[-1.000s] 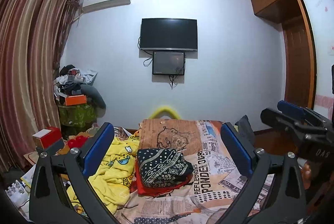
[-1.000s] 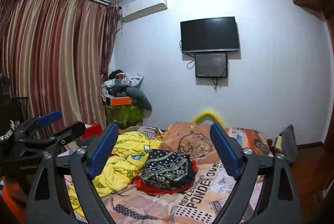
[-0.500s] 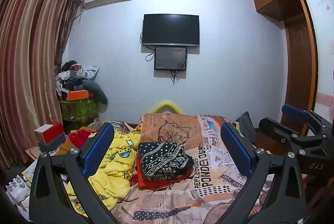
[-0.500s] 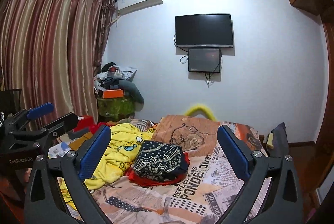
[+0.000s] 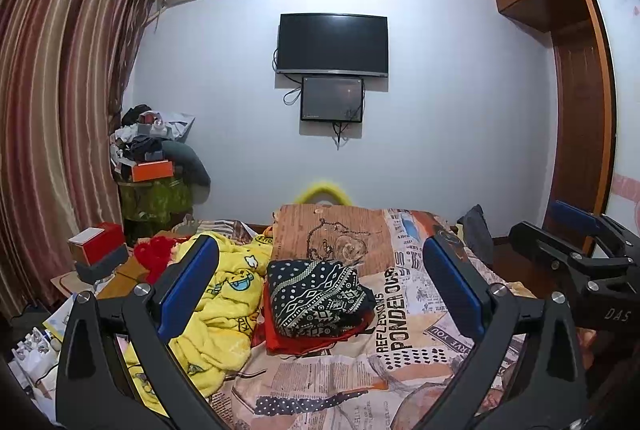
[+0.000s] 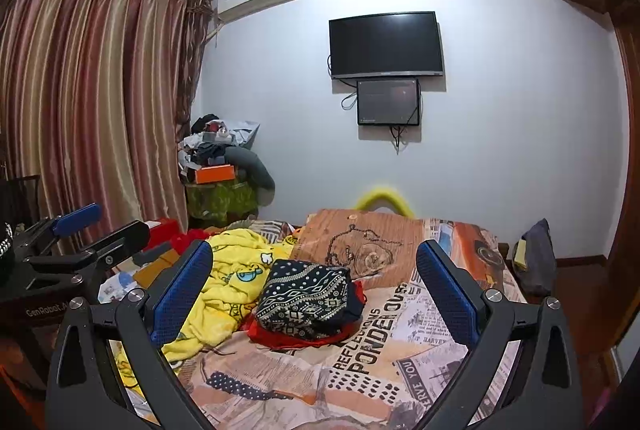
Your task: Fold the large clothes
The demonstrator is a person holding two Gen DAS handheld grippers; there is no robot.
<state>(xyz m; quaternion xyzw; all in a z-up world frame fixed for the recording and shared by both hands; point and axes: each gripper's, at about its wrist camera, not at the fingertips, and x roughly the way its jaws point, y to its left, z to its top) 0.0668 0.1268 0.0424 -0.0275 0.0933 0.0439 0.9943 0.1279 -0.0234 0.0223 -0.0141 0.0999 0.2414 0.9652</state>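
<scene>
A folded dark patterned garment [image 5: 316, 296] [image 6: 306, 296] lies on top of a folded red one [image 5: 304, 342] [image 6: 280, 336] in the middle of the bed. A crumpled yellow cartoon-print garment [image 5: 224, 310] [image 6: 228, 290] is heaped to their left. My left gripper [image 5: 320, 290] hovers above the bed, open and holding nothing. My right gripper [image 6: 316, 288] also stands open and empty, well short of the pile. Each gripper shows at the edge of the other's view, the right gripper [image 5: 576, 242] on the right side and the left gripper [image 6: 80, 234] on the left side.
The bed carries a newspaper-print cover [image 5: 400, 314] [image 6: 384, 342]. A red box [image 5: 96, 242] sits at the bed's left, with a cluttered stand [image 5: 154, 173] beyond it by the curtain [image 5: 52, 109]. A TV [image 5: 332, 45] hangs on the far wall. A wooden wardrobe [image 5: 580, 89] is on the right.
Both views have tipped slightly, so the bed and wall sit a little lower and more centred. The right gripper's jaws have spread wider. The clothes have not moved.
</scene>
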